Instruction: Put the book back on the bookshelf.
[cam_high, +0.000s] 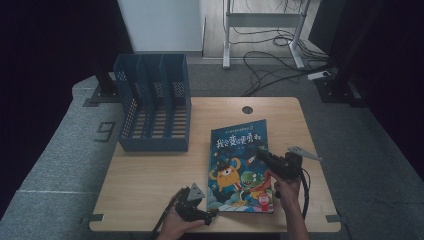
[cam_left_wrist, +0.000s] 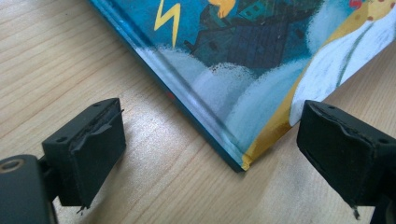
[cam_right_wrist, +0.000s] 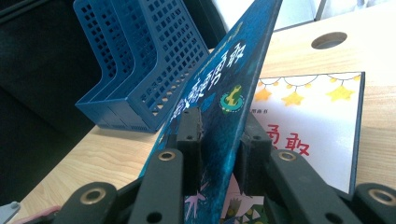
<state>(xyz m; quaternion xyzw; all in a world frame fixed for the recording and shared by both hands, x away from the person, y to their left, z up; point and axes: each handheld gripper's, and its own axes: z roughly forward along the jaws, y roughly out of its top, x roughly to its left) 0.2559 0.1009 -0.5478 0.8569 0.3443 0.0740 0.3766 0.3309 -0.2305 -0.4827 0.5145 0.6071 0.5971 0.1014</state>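
- Right claw (cam_right_wrist: 219, 135) clenched on front cover (cam_right_wrist: 224, 84) of book (cam_high: 240, 165), gripping at cover's right edge; cover lifted steeply off title page (cam_right_wrist: 313, 126) beneath.
- Left claw (cam_left_wrist: 210, 149) released, jaws wide apart, straddling book's near-left corner (cam_left_wrist: 243, 161) without touching; low over surface (cam_left_wrist: 70, 56).
- Seen from high view: left claw (cam_high: 197, 205) just off book's bottom-left corner, right claw (cam_high: 272, 162) over book's right side.
- Book lying flat on surface (cam_high: 150, 170), spine on left, right of centre, toward near edge.
- Blue file rack (cam_high: 152, 102) up and left of book, well apart, three slots open at top, nothing visible inside.
- Round cable hole (cam_high: 247, 109) just beyond book's far edge.
- Step in hand, by judgement: opening cover with right claw while left stands ready to steady or pinch book at corner.
- Next move likely calls for: left claw closing on corner or pressing pages down so body of book stays put; right swinging cover further over toward spine side.
- Risk: cover slipping from thin pinch, or whole book sliding on smooth wood if not held.
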